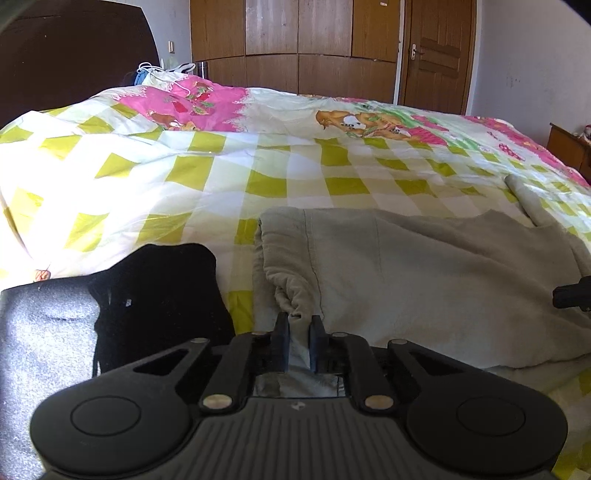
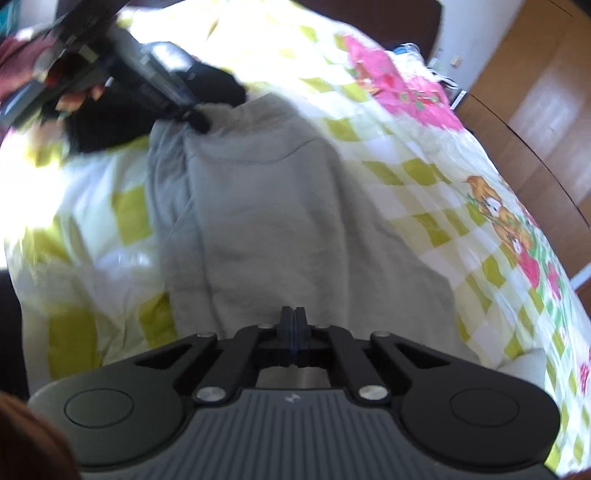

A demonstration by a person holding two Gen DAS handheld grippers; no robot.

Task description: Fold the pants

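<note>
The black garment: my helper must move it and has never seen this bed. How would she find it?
On the checked bedspread, find the grey pants. The black garment lies just beyond their waistband end, near the bed's edge, the only dark cloth there.

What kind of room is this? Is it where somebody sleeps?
Most likely a bedroom. A big bed with a checked cartoon quilt fills the view, a wooden wardrobe stands along the far wall beside a door, and grey pants lie on the bed.

Bedspread [image 1: 295, 162] beyond pants [image 1: 424, 280] open; black garment [image 1: 162, 288] blocks left side.
</note>
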